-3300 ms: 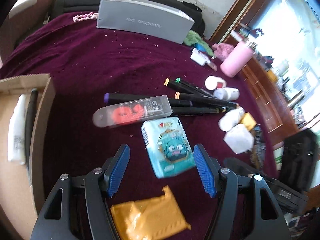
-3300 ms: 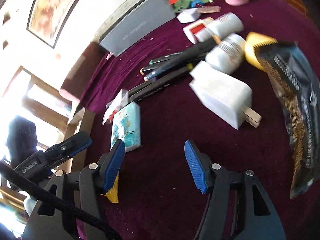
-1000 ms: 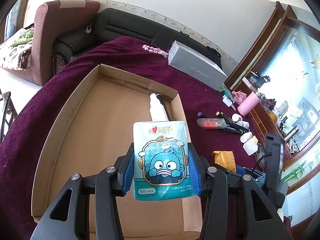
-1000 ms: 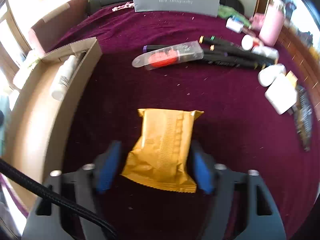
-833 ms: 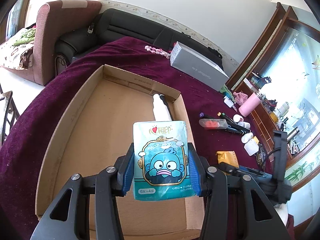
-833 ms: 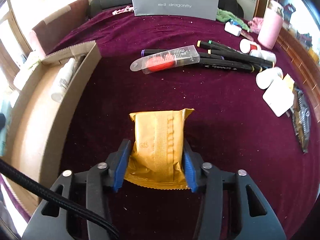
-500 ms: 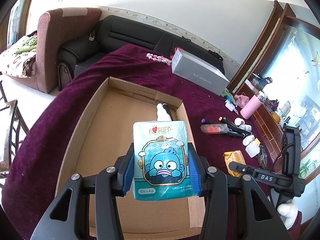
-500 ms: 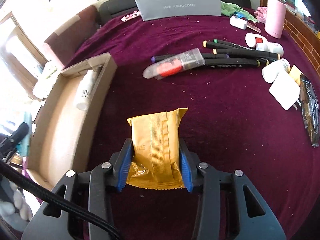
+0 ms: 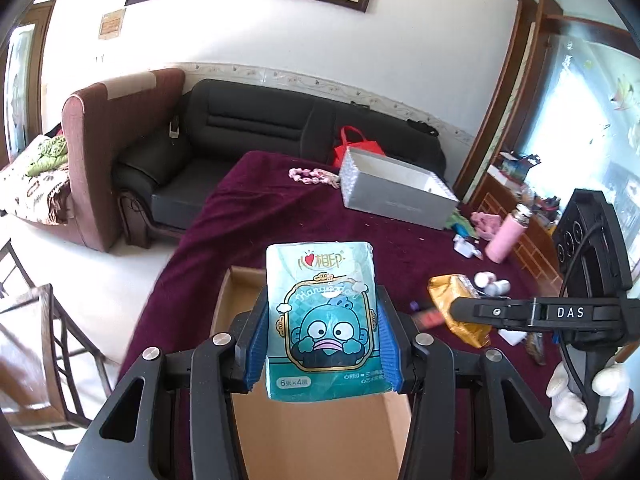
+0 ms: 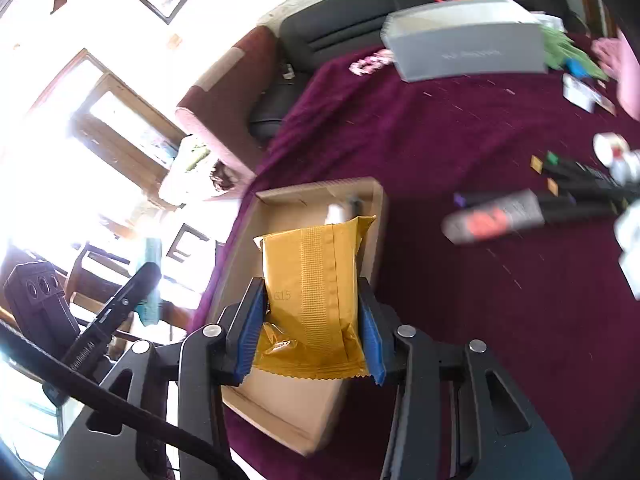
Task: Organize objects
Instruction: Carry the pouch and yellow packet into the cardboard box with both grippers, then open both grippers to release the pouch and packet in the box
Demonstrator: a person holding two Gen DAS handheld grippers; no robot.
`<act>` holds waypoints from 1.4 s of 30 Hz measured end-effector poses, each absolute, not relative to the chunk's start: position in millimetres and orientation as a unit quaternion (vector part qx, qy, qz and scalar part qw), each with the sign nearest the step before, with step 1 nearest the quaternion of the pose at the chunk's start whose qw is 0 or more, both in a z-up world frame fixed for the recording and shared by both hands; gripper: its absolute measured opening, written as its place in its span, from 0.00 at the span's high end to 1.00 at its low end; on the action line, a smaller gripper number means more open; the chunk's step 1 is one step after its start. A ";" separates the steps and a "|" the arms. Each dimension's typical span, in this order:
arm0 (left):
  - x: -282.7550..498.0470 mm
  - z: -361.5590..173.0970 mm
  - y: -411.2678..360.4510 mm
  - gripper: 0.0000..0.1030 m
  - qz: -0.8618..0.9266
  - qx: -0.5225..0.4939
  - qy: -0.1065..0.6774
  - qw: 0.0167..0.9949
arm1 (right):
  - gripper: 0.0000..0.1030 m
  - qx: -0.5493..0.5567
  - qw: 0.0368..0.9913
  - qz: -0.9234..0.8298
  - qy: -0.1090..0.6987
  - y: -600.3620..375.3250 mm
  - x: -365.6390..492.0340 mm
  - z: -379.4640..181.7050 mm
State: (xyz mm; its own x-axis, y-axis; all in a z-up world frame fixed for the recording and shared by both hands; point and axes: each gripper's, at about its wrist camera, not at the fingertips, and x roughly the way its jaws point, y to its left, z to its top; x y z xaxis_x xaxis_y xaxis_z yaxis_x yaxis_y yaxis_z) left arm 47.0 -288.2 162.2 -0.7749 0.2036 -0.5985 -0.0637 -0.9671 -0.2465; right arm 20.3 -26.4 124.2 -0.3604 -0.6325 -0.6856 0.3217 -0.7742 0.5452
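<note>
My left gripper (image 9: 322, 340) is shut on a teal tissue pack (image 9: 320, 304) with a cartoon face, held upright above the open cardboard box (image 9: 244, 296). The right gripper (image 10: 310, 332) is shut on a yellow foil packet (image 10: 312, 280), lifted off the cloth and hanging over the box's (image 10: 320, 188) near half. A white bottle (image 10: 335, 214) lies at the far end inside the box. In the left wrist view the right gripper (image 9: 460, 308) comes in from the right with the yellow packet (image 9: 448, 296), held by a white-gloved hand (image 9: 572, 396).
On the maroon cloth lie a grey lidded box (image 9: 392, 196), a pink bottle (image 9: 506, 236), several black markers (image 10: 580, 196) and a clear case with something red inside (image 10: 496, 216). A black sofa (image 9: 248, 132) stands behind the table, and a metal chair (image 9: 40, 360) to its left.
The right gripper closed on the yellow packet, lifted it from the cloth and swung it left over the box. The left gripper rose with the tissue pack still in it.
</note>
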 end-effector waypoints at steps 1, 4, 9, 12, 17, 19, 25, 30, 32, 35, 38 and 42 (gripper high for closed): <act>38.4 160.6 -290.6 0.60 0.934 -0.333 -0.106 0.069 | 0.59 0.485 0.299 -0.805 -0.165 -37.1 10.0 127.1; 11.3 146.0 -296.0 0.60 0.929 -0.353 -0.099 0.055 | 0.59 0.509 0.304 -0.785 -0.180 -65.6 -20.0 121.6; -22.5 100.2 -307.1 0.60 0.910 -0.397 -0.114 0.038 | 0.59 0.537 0.280 -0.774 -0.184 -94.7 -52.4 89.5; -36.0 78.1 -308.6 0.60 0.902 -0.414 -0.117 0.033 | 0.59 0.561 0.267 -0.761 -0.186 -108.4 -65.6 57.9; -51.7 54.2 -306.2 0.60 0.893 -0.433 -0.117 0.032 | 0.59 0.572 0.250 -0.763 -0.167 -123.4 -75.8 34.2; -55.9 47.8 -305.6 0.60 0.891 -0.438 -0.115 0.032 | 0.59 0.573 0.248 -0.765 -0.161 -128.6 -78.9 28.9; -64.4 33.2 -307.8 0.60 0.885 -0.449 -0.121 0.030 | 0.59 0.557 0.245 -0.783 -0.130 -140.2 -81.6 31.1; -69.4 24.1 -313.2 0.60 0.880 -0.456 -0.131 0.026 | 0.59 0.546 0.246 -0.794 -0.102 -149.5 -81.0 33.6; -70.1 21.3 -315.0 0.60 0.878 -0.458 -0.138 0.028 | 0.59 0.543 0.244 -0.798 -0.091 -152.4 -80.0 33.7; -70.3 22.0 -315.1 0.60 0.877 -0.456 -0.145 0.028 | 0.59 0.541 0.243 -0.802 -0.080 -153.8 -80.0 34.1; -69.7 22.0 -317.5 0.59 0.876 -0.456 -0.156 0.029 | 0.59 0.540 0.245 -0.801 -0.081 -150.5 -79.8 33.3; -67.4 22.3 -325.7 0.58 0.869 -0.454 -0.191 0.039 | 0.59 0.538 0.251 -0.800 -0.084 -151.4 -79.3 32.5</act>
